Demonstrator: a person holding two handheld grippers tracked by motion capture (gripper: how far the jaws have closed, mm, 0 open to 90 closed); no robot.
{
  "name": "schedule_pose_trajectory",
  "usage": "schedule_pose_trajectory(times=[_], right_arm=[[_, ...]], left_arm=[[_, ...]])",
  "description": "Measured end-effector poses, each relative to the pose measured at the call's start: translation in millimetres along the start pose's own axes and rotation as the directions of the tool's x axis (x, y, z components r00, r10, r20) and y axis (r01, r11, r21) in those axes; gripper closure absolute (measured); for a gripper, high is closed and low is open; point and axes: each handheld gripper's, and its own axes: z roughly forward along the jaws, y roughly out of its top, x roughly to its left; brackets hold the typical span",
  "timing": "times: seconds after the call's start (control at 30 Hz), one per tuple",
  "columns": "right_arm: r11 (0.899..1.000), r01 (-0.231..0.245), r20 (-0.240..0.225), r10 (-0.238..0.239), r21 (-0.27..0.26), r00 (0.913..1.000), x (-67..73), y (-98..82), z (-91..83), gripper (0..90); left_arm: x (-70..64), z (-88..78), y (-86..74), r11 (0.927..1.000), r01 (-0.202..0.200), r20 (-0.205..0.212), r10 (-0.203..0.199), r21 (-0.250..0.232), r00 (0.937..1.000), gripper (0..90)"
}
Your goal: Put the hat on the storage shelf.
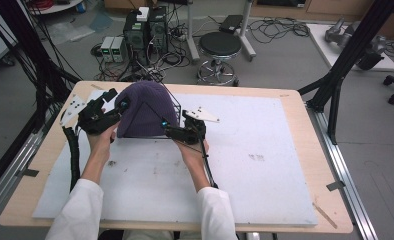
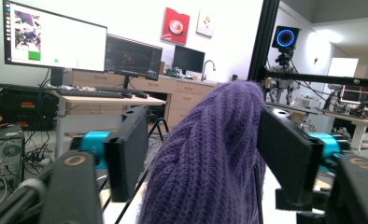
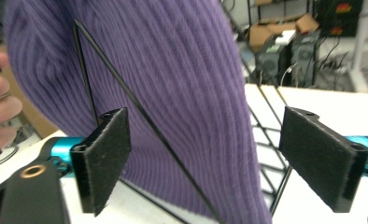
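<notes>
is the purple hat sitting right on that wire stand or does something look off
Nothing looks damaged or spilled. The purple ribbed knit hat is draped over the thin black wire stand on the white table mat, covering its top. Its lower edge hangs a bit unevenly, leaving the stand's right side bare.

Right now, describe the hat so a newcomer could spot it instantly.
Start at the white mat that covers the wooden table. At its far left, between the left gripper and the right gripper, stands a thin black wire rack. Draped over it is the purple ribbed knit hat, the only soft, coloured thing there.
</notes>
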Motion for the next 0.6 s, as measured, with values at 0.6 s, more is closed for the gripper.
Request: schedule_pose_trajectory(times=[0.6], right_arm=[[0.987,0.074,0.041,-0.068,-0.145,0.9968,-0.8,21.3,-41.0,10.8]], left_arm=[[-11.1,-16.9,6.0,0.9990,-0.010,-0.021,0.010,-0.044,0.9997,21.9]])
